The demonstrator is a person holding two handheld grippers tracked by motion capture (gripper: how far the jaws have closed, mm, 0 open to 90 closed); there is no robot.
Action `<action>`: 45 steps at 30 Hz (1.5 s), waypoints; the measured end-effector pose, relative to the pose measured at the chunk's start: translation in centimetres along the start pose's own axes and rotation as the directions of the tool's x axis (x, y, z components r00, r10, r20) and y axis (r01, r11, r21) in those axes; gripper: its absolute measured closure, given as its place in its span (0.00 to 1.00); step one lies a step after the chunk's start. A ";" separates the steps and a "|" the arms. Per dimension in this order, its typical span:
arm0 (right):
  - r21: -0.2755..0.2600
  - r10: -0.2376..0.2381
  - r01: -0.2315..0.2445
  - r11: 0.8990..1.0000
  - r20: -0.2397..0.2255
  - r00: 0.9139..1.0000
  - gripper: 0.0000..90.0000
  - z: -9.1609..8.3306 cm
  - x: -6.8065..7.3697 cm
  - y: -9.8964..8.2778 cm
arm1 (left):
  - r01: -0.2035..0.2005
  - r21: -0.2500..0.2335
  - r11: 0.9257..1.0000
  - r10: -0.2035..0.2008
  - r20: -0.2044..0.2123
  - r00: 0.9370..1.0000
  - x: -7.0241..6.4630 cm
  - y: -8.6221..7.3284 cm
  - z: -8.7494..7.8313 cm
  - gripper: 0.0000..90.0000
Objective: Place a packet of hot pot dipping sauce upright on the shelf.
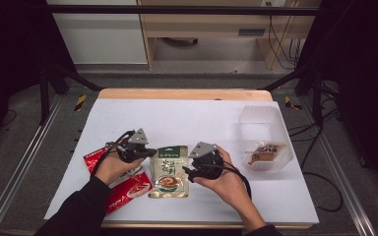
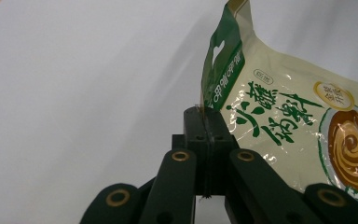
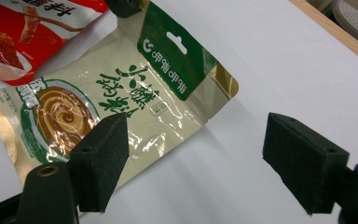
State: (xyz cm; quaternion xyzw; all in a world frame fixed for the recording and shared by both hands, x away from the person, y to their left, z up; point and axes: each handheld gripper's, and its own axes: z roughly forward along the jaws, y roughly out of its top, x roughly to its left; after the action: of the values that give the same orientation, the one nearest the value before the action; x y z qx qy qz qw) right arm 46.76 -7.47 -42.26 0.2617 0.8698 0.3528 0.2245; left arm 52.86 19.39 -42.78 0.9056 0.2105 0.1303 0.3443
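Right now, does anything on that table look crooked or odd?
Yes: the cream-and-green pouch isn't lying flat. The left gripper pinches its green top edge, lifting that corner off the white table and bending it. The right gripper hovers open beside it.

Glossy film on the cream-and-green pouch (image 3: 116,98), light glinting off its crinkled plastic face. Beside it, the red packet (image 3: 23,32) shines just as slick. Under both, the surface (image 1: 177,123) is covered in smooth, matt white, with a bare wooden edge at the far side. Matt black pads with a slightly grainy look on the right gripper (image 3: 196,163). The tub (image 1: 263,132) is cloudy translucent plastic.
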 end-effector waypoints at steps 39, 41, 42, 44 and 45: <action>0.007 -0.067 0.067 0.998 -0.012 0.998 0.20 -4.8 -2.2 4.1 | -0.164 -0.120 0.979 0.159 -0.045 0.986 -1.3 6.2 -6.1 1.00; 0.020 -0.073 0.074 0.997 -0.024 0.997 0.19 -5.0 -2.1 4.6 | -0.169 -0.118 0.978 0.165 -0.045 0.985 -1.6 6.3 -6.3 1.00; 0.024 -0.081 0.082 0.996 -0.032 0.996 0.18 -5.0 -2.1 4.8 | -0.171 -0.117 0.978 0.167 -0.044 0.985 -1.7 6.3 -6.3 1.00; 0.027 -0.092 0.094 0.995 -0.052 0.994 0.18 -5.2 -2.1 5.1 | -0.172 -0.118 0.978 0.168 -0.042 0.985 -1.9 6.4 -6.4 1.00; 0.032 -0.097 0.099 0.995 -0.056 0.994 0.18 -5.2 -2.0 5.3 | -0.177 -0.118 0.977 0.172 -0.046 0.984 -2.0 6.4 -6.5 1.00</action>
State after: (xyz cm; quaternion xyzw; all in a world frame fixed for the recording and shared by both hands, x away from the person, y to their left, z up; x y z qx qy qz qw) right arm 46.91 -8.04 -34.56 0.2127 0.8935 0.3331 0.2132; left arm 50.54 17.83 -33.92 0.8954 0.1279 0.1889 0.3823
